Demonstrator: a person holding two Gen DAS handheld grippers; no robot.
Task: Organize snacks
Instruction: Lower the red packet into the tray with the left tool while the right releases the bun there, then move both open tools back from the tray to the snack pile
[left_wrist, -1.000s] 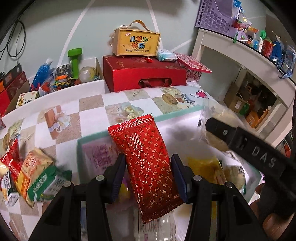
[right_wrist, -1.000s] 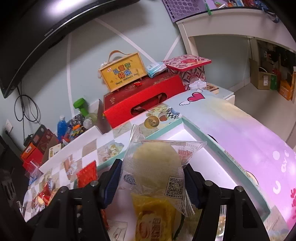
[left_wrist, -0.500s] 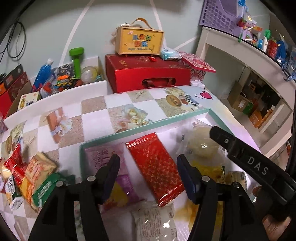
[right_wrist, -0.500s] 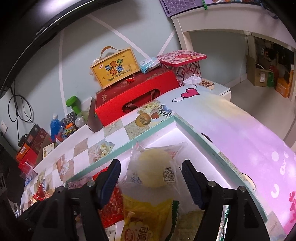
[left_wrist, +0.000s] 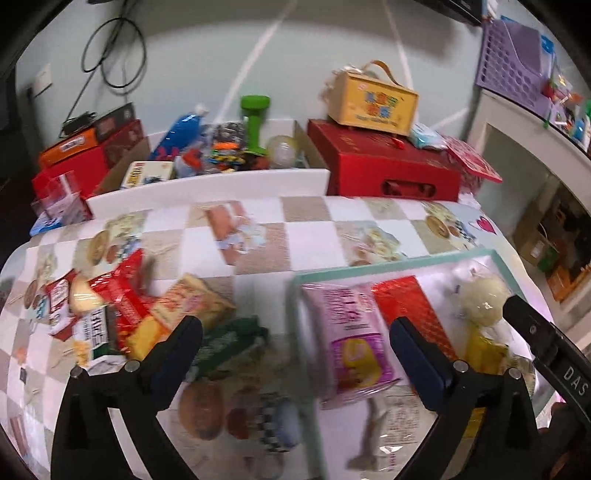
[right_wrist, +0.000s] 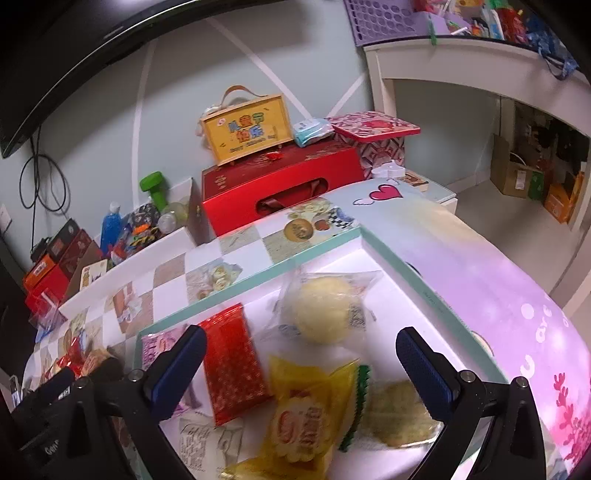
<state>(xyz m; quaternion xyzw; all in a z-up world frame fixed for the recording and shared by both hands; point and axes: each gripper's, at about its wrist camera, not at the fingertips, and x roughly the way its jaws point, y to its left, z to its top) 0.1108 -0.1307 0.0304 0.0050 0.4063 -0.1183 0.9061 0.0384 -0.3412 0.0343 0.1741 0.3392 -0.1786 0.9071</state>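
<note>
Tools: left tool (left_wrist: 295, 354) and right tool (right_wrist: 301, 365) opening, empty; next, approach loose packets (left_wrist: 122, 314) at desk's left edge squarely.

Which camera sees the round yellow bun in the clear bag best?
The right wrist view: the round yellow bun lies whole and near the middle, inside the white tray. In the left wrist view the bun sits far right, smaller and blurred, beside the other hand-held gripper's finger.

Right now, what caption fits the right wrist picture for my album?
Open right hand-held gripper above the mint-rimmed box, where a red snack packet and clear-wrapped round bun lie.
</note>
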